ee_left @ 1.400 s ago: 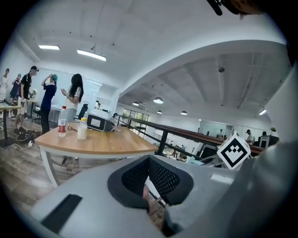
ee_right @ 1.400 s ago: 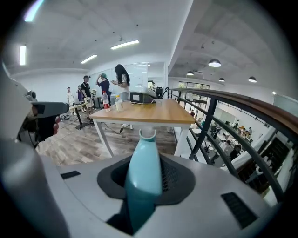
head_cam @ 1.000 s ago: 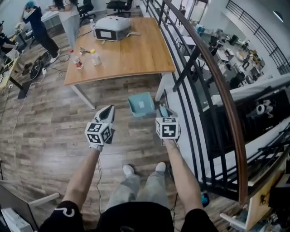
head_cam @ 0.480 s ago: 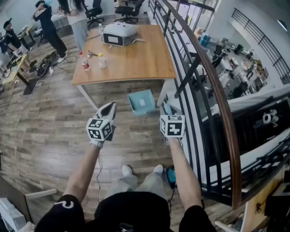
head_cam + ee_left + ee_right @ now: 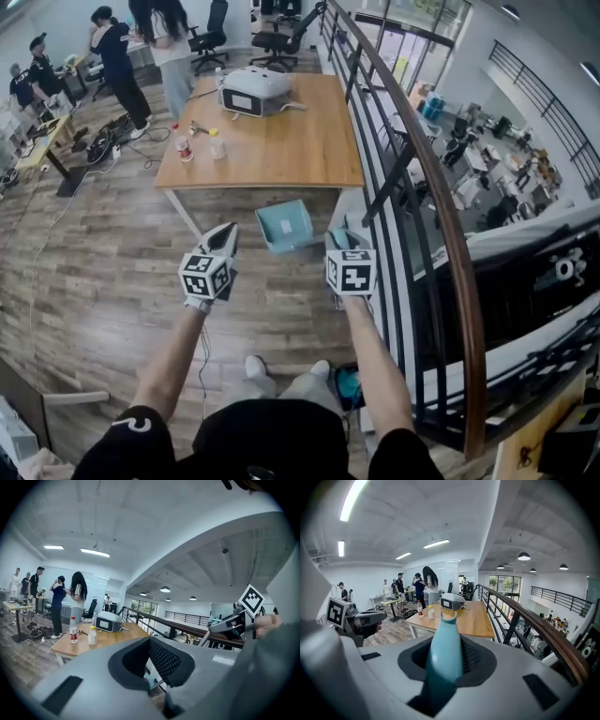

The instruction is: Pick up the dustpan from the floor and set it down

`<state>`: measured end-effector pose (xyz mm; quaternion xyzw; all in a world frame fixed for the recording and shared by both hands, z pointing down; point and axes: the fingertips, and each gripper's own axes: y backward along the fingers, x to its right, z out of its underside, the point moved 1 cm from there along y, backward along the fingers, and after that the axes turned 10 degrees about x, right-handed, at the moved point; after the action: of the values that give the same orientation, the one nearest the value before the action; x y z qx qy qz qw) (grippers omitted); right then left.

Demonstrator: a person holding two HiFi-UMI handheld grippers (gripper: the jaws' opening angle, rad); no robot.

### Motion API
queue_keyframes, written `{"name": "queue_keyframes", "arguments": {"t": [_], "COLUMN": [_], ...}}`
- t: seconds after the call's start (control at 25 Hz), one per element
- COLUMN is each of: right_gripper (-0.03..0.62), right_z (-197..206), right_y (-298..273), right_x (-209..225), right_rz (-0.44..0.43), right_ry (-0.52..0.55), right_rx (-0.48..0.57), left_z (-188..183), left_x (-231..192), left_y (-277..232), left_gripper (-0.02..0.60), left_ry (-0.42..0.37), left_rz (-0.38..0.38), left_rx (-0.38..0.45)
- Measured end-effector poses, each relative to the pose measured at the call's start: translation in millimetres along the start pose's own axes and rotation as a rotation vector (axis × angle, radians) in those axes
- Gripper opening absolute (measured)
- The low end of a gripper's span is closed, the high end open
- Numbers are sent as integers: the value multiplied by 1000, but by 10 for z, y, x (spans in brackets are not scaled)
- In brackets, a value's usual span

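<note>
Dustpan (image 5: 286,225): teal, carried by its handle (image 5: 445,653), the pan reaching out ahead of the right gripper (image 5: 339,242) over the wooden floor (image 5: 112,272). It sits just in front of the near edge of the wooden table (image 5: 281,141) and beside the railing (image 5: 412,169). Right gripper: jaws clamped on the handle, which stands upright between them. Left gripper (image 5: 222,240): level with the right, well apart from the dustpan, jaws slightly parted with nothing between them. Table carries two bottles (image 5: 185,148) and a white machine (image 5: 255,91)
</note>
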<state>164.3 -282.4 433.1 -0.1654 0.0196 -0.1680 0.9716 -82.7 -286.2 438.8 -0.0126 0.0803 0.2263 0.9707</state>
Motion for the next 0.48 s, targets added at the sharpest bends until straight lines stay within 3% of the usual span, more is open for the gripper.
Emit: {"name": "queue_keyframes", "arguments": {"t": [0.48], "right_gripper": [86], "right_z": [-223], "right_y": [-268], "right_x": [141], "right_rz": [-93], "right_ry": [60], "right_rx": [17], "left_z": [-207], "left_x": [28], "left_y": [-86], "left_gripper": [-3], "left_ry": [-36], "left_rz": [-95], "left_rx": [10]}}
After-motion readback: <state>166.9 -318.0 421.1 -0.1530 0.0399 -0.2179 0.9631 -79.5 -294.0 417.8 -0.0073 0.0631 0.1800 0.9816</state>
